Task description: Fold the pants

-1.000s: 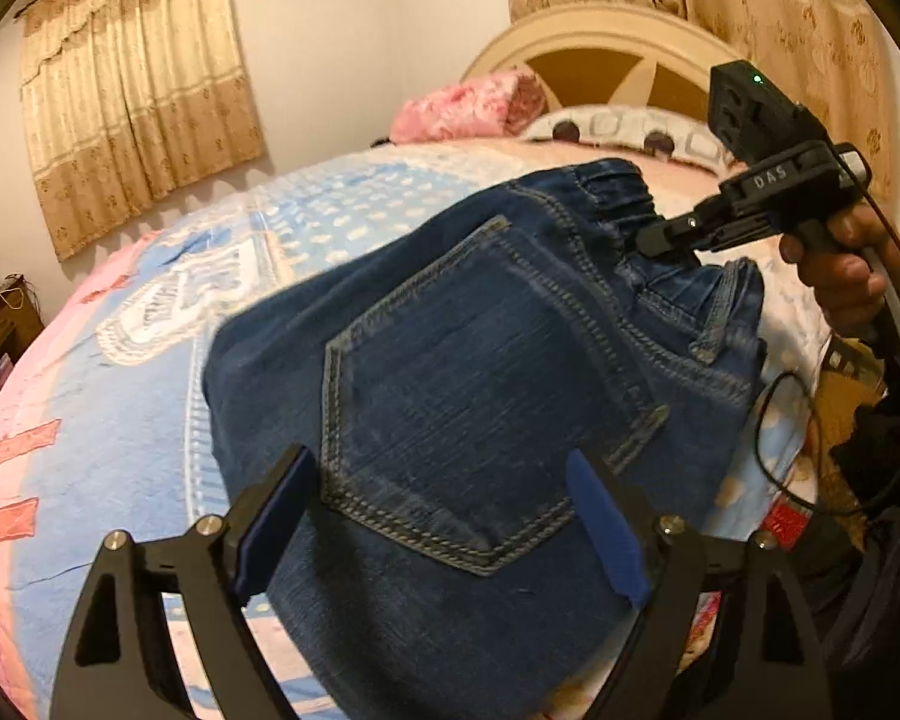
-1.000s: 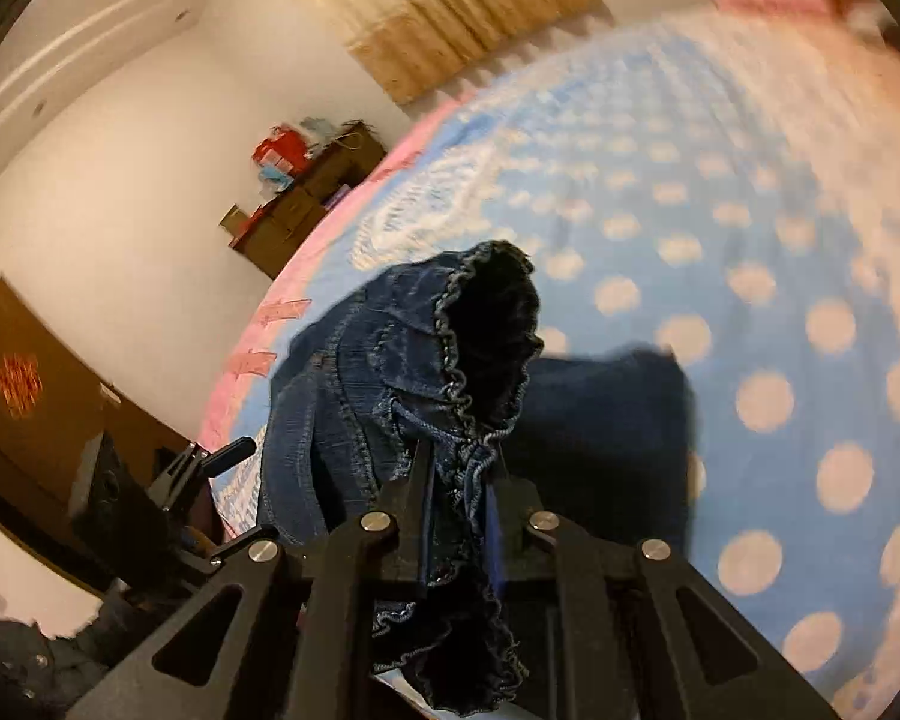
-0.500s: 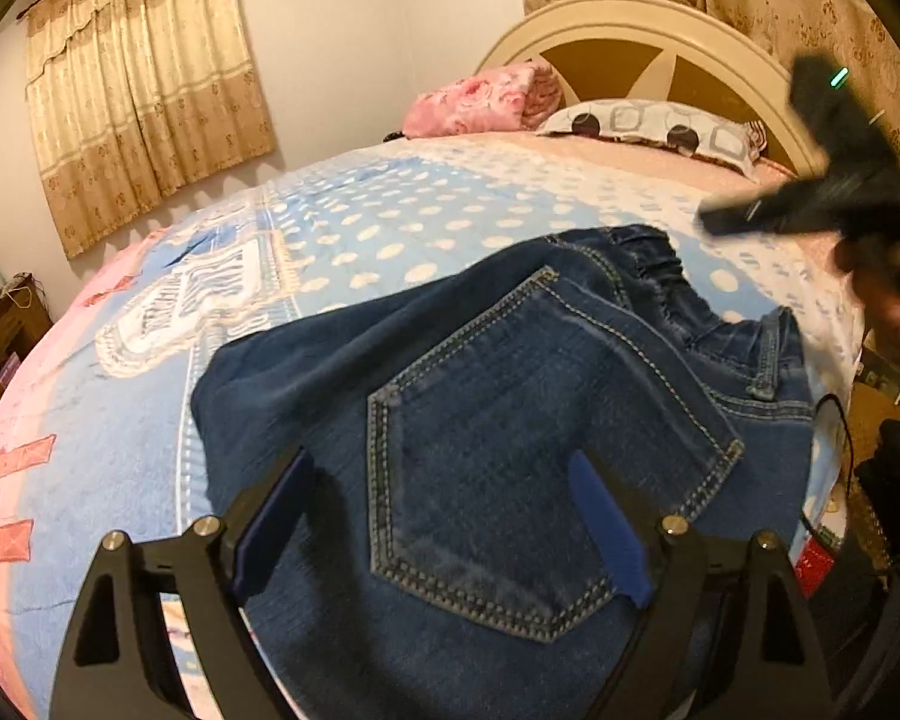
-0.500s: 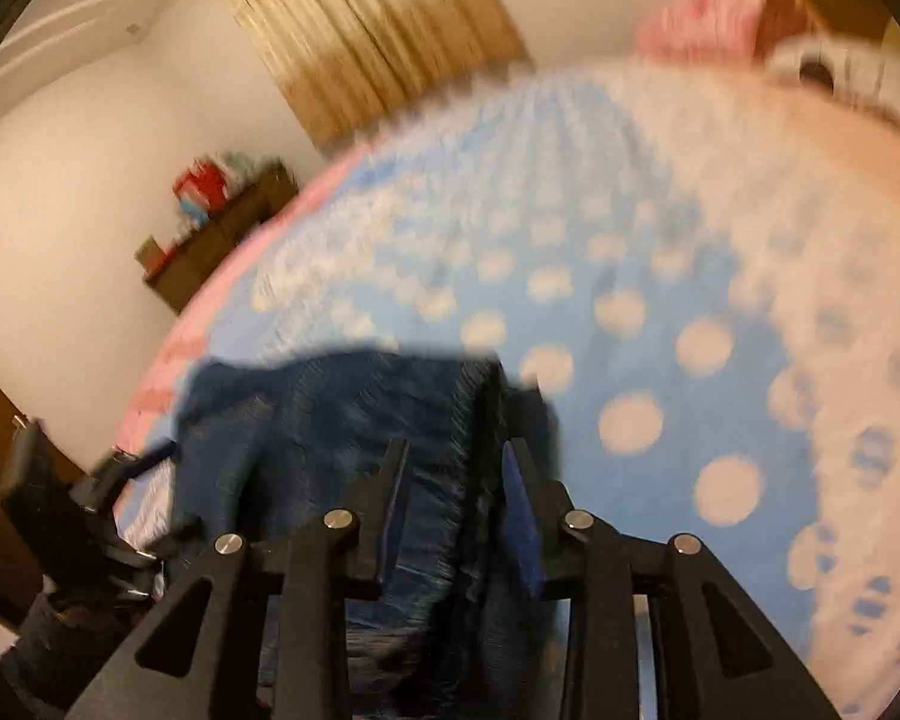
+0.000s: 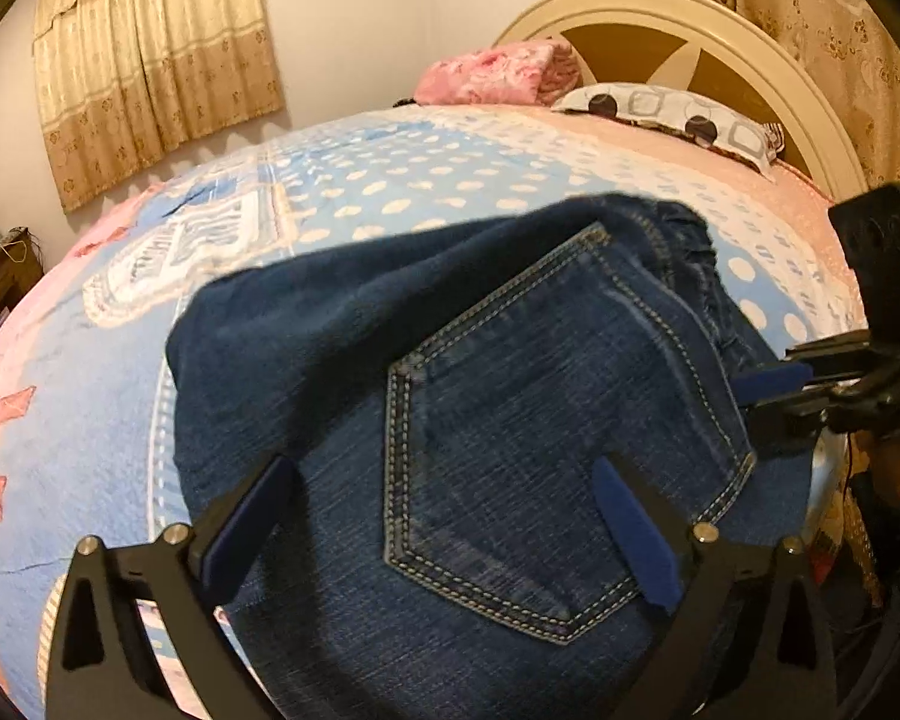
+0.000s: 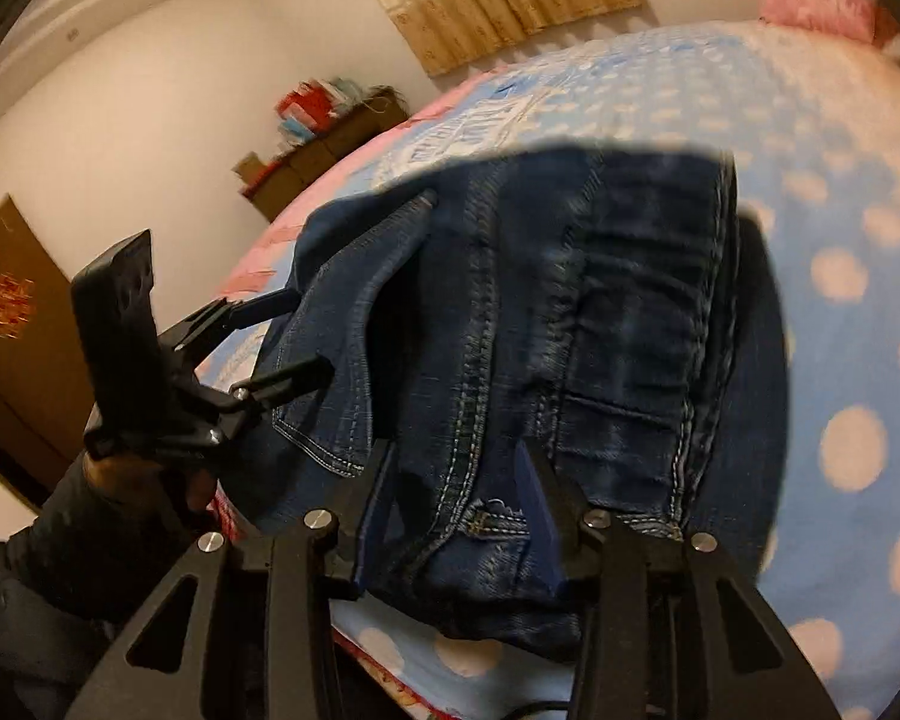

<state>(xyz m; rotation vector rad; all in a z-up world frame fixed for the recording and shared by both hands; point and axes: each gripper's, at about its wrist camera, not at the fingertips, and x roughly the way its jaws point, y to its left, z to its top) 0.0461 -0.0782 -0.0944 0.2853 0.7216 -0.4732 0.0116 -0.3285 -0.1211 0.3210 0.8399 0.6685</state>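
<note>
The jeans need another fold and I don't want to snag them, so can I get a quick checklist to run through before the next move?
1. Jeans lying on the bed, not hanging: ok.
2. Left gripper free of cloth: ok; its jaws have just been opening and stand wide over the back pocket, pads not pressing on it.
3. Right gripper let go: ok; its jaws have just been opening, the waistband lies between the pads but they look off it.
4. Top layer flat: not ok, a flap rides up near the left gripper in the right wrist view.
5. Edges lined up underneath: cannot tell.
</note>
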